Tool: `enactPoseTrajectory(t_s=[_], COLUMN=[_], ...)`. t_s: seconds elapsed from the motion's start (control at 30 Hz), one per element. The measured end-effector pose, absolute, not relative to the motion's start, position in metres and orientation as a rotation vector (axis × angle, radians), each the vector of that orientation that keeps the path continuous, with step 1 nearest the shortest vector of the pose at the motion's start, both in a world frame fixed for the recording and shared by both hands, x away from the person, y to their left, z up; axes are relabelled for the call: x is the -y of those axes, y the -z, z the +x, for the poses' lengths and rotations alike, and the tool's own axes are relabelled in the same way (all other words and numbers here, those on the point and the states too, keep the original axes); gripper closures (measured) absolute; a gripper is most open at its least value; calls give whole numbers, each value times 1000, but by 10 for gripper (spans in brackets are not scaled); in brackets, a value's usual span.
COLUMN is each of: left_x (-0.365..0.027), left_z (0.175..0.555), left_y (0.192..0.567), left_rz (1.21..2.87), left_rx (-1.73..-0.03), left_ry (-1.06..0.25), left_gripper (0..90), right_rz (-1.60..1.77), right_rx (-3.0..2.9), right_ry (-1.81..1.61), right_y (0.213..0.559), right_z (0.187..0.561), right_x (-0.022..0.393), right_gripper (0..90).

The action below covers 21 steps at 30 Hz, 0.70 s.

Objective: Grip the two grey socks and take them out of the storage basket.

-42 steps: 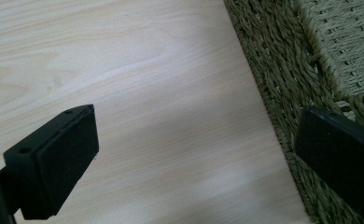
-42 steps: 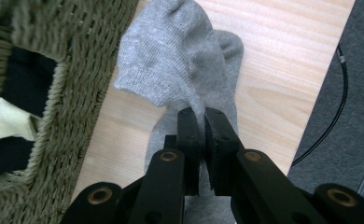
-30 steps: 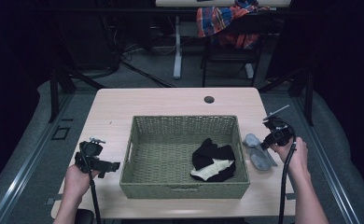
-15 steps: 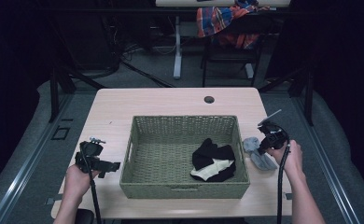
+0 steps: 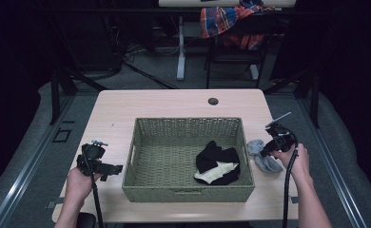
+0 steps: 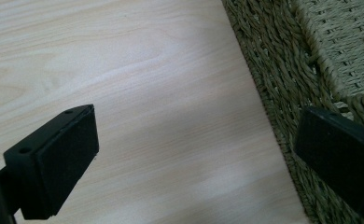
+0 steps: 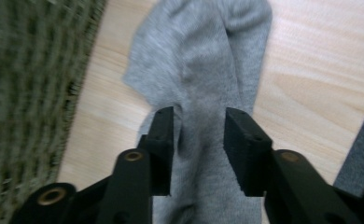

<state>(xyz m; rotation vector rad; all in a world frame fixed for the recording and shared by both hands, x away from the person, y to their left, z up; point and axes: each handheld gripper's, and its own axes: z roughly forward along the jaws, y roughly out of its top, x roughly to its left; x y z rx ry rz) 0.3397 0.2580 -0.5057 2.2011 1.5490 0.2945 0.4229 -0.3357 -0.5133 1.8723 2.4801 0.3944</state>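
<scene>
A grey sock (image 5: pixel 262 156) (image 7: pixel 203 70) lies flat on the table, just right of the woven basket (image 5: pixel 188 121). My right gripper (image 5: pixel 268 148) (image 7: pixel 199 121) hovers over the sock. Its jaws have just been opening and now stand apart, with the sock's middle between and beneath them and the pads not pressing on it. Left of the basket, my left gripper (image 5: pixel 113 168) (image 6: pixel 199 135) is wide open over bare wood, one jaw close to the basket's wall (image 6: pixel 283 70). Nothing is between its jaws.
Black and cream garments (image 5: pixel 217 164) lie in the basket's right half. The wooden table (image 5: pixel 174 102) has a cable hole (image 5: pixel 213 101) at the back. The table's right edge (image 7: pixel 357 158) is close to the sock. A chair with a plaid cloth (image 5: pixel 226 21) stands beyond.
The right hand has edged slightly left toward the basket and sits over the sock. The left hand and gripper have stayed put.
</scene>
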Motion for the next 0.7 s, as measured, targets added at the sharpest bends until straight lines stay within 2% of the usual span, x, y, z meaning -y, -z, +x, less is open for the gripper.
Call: enactPoseTrajectory(t_s=[0.07, 0.13, 0.27, 0.37, 0.47, 0.57, 0.7], left_x=[-258, -259, -259, -259, -260, -259, -259], left_z=[340, 340, 340, 340, 340, 340, 340], left_y=[506, 505, 505, 505, 505, 505, 505], left_rz=[2200, 2197, 2195, 2195, 2196, 2197, 2199], left_rx=[-1549, -1551, -1553, -1551, -1554, -1552, -1549], left_ry=[-297, -299, -297, -298, -298, -299, -299], left_gripper=[4, 4, 4, 4, 4, 4, 4], right_rz=[1851, 1813, 1784, 1771, 1774, 1758, 1745], right_rx=[-2453, -2411, -2360, -2357, -2335, -2353, -2371], right_ry=[-406, -475, -581, -645, -728, -691, -663], right_y=[505, 494, 473, 465, 464, 466, 470], right_z=[420, 415, 404, 395, 385, 376, 367], right_x=[335, 336, 342, 344, 343, 339, 336], right_gripper=[487, 451, 300, 167, 141, 93, 72])
